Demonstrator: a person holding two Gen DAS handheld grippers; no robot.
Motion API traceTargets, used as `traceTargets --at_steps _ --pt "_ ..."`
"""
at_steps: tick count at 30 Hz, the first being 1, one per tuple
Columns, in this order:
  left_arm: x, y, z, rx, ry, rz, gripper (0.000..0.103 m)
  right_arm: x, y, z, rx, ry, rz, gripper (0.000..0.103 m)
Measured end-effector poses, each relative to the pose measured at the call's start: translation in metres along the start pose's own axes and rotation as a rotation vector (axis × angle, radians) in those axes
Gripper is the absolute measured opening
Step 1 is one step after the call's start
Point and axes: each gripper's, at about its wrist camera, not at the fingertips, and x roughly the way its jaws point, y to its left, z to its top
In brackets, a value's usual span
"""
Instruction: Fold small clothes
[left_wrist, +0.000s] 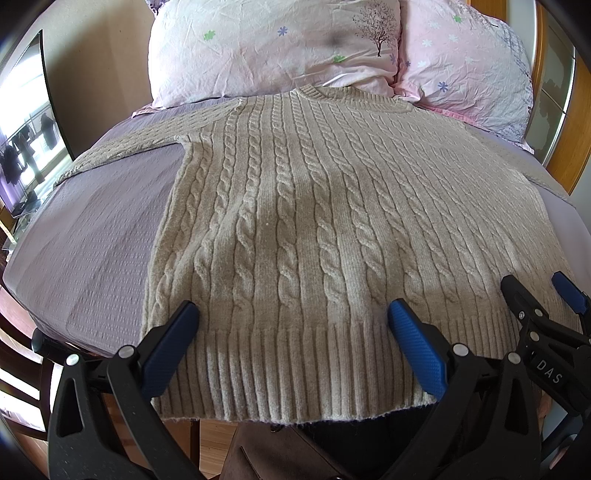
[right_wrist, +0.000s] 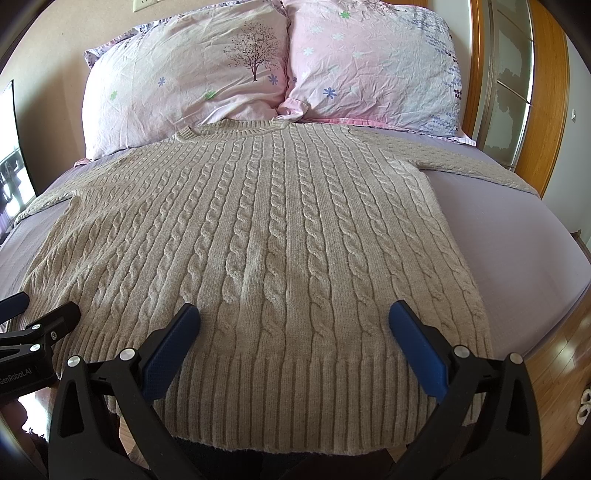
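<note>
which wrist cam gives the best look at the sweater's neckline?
Right wrist. The sweater's neckline shows as a full ribbed arc below the pillows, near the frame's centre. The left wrist view shows only a short, flattened stretch of it against the pillows.

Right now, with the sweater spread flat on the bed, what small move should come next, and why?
Probably reach the left tool toward the left sleeve. The sweater lies flat with both sleeves spread out sideways, nothing folded yet, and both tools, the right tool too, hang open over the ribbed hem, holding nothing.
</note>
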Motion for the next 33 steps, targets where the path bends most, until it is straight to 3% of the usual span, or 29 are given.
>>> traceTargets --at_steps 33 --pt "0.0019 0.0021 -0.0014 0.001 -0.008 0.001 0.101 0.0011 -0.0009 -0.0026 -0.022 -0.022 0.023 0.102"
